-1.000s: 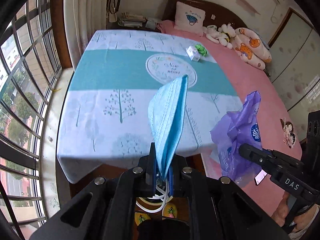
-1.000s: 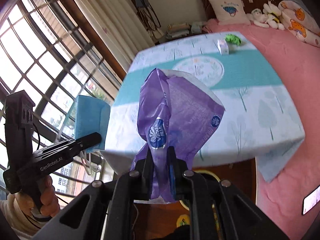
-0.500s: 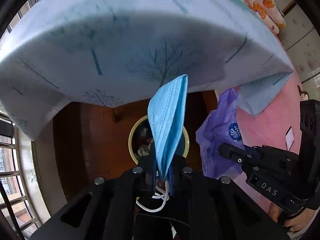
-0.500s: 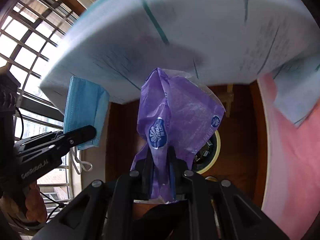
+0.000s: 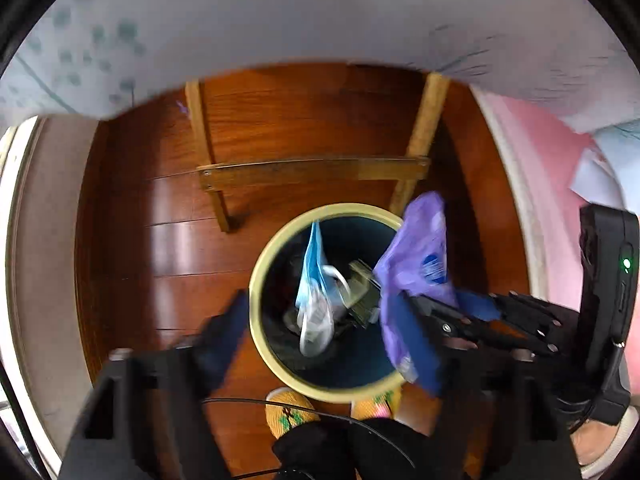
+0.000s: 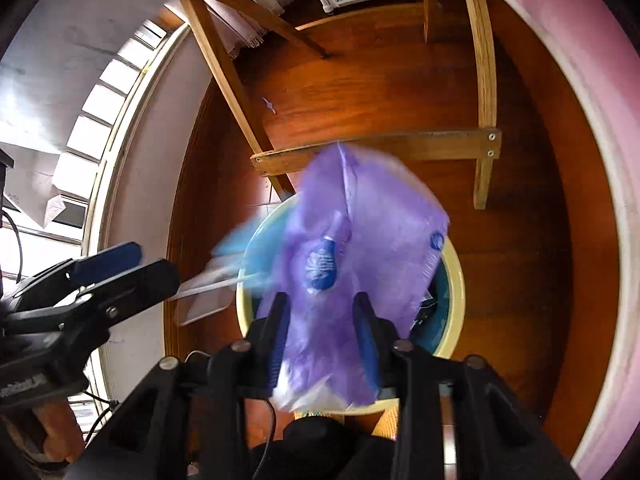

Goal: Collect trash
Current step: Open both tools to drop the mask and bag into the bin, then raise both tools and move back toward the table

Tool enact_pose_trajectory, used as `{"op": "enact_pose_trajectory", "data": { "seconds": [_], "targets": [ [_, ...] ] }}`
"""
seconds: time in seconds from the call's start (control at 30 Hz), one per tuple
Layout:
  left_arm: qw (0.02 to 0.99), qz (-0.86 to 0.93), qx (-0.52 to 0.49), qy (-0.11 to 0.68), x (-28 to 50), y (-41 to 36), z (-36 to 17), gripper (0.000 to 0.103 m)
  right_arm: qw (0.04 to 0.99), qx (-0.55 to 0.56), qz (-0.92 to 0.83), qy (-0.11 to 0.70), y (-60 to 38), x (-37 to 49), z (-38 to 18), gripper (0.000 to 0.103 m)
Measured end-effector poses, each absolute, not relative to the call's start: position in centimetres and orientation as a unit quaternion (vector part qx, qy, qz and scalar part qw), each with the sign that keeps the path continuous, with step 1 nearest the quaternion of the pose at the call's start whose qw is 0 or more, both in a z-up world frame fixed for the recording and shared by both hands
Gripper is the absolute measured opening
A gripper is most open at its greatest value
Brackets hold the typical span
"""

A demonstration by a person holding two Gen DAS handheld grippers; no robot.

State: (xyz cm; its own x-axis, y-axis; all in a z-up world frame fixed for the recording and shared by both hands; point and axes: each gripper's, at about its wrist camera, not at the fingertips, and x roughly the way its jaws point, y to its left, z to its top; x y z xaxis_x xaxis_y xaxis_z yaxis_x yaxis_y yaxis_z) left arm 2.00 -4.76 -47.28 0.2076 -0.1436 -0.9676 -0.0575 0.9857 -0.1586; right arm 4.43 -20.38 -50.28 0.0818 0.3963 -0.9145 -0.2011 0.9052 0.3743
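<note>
A round bin with a cream rim (image 5: 256, 312) and dark inside stands on the wood floor under the table. The blue face mask (image 5: 314, 276) is loose over the bin's mouth, free of my left gripper (image 5: 320, 344), whose fingers (image 5: 224, 332) are spread wide open. In the right wrist view the mask is a blue blur (image 6: 236, 252) at the bin's rim (image 6: 454, 276). The purple plastic bag (image 6: 352, 264) sits between the parted fingers of my right gripper (image 6: 324, 340), blurred, over the bin; it also shows in the left wrist view (image 5: 416, 264).
Wooden table legs and a crossbar (image 5: 312, 168) stand just behind the bin. The tablecloth (image 5: 320, 12) hangs overhead. A pink bed edge (image 5: 552, 184) is to the right. My slippered feet (image 5: 288, 412) are at the bin's near side.
Both grippers swung down from the table edge to over the bin. The left gripper opened and let go of the mask. The right gripper's fingers parted around the purple bag.
</note>
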Motion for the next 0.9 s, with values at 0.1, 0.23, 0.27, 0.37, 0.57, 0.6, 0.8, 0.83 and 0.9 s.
{"op": "enact_pose_trajectory", "data": {
  "seconds": [0.1,0.23,0.27,0.37,0.57,0.6,0.8,0.83,0.9],
  "targets": [
    [0.771,-0.015,-0.078,0.632,2.3,-4.5,-48.5,0.094,0.739,0.064,0.201,0.640,-20.7,4.3,-50.6,0.056],
    [0.778,0.005,-0.068,0.625,2.5,-3.8,-48.7,0.100,0.747,0.069,0.187,0.635,-20.6,4.4,-50.5,0.056],
    [0.779,0.008,-0.066,0.623,2.5,-3.7,-48.6,0.100,0.749,0.072,0.184,0.633,-20.8,4.4,-50.3,0.056],
    [0.783,0.013,-0.063,0.618,2.6,-3.3,-48.0,0.100,0.756,0.082,0.177,0.625,-21.3,4.8,-49.5,0.056],
    [0.790,0.017,-0.060,0.609,2.2,-3.5,-44.8,0.101,0.768,0.097,0.174,0.609,-21.4,4.9,-45.4,0.057],
    [0.791,0.019,-0.061,0.609,2.1,-3.5,-44.1,0.101,0.769,0.099,0.172,0.607,-21.5,5.0,-44.6,0.057],
    [0.793,0.021,-0.059,0.606,1.8,-3.6,-37.4,0.101,0.775,0.115,0.163,0.599,-21.9,4.8,-37.4,0.057],
    [0.794,0.021,-0.058,0.605,1.8,-3.6,-36.0,0.101,0.776,0.116,0.163,0.598,-22.0,4.8,-35.9,0.057],
    [0.797,0.019,-0.058,0.601,1.8,-3.5,-33.0,0.101,0.779,0.113,0.162,0.596,-22.0,4.8,-33.1,0.057]
  ]
}}
